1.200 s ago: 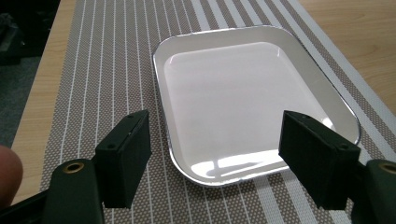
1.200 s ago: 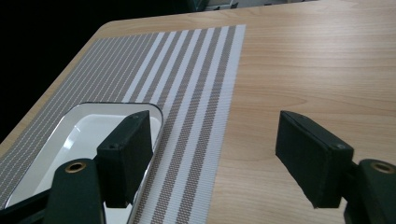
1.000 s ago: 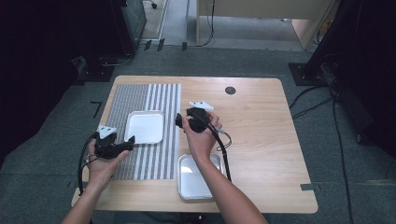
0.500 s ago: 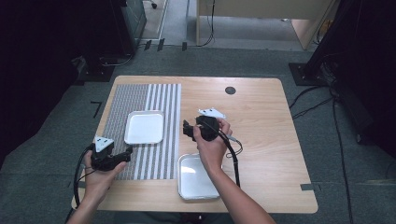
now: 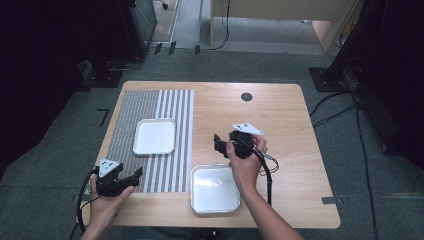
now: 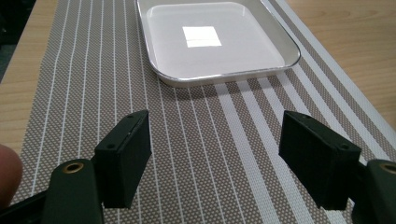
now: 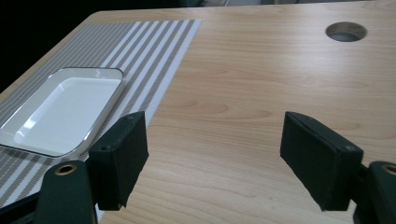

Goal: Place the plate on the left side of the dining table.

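My left gripper (image 5: pixel 136 174) hovers over the near left corner of a grey striped placemat (image 5: pixel 150 107). It is open, with nothing between its jaws. In the left gripper view (image 6: pixel 215 126) an empty white square tray (image 6: pixel 224 77) lies ahead on the placemat (image 6: pixel 196 149). My right gripper (image 5: pixel 218 143) is over bare wood at mid-table, pointing left, also open and empty. The right gripper view (image 7: pixel 212 123) has that same tray (image 7: pixel 65 112) off to the left on the placemat (image 7: pixel 140 42). A second empty white tray (image 5: pixel 215 187) sits on the wood near the front edge, under my right wrist.
The wooden table (image 5: pixel 285 120) has a round cable hole (image 5: pixel 246 96) near its far edge, also in the right gripper view (image 7: pixel 346 31). Cables trail from both grippers. Dark floor, cables and furniture surround the table.
My left hand has drawn back toward the near left corner of the mat. My right hand has moved right and nearer, away from the mat's tray. Both trays are unmoved.
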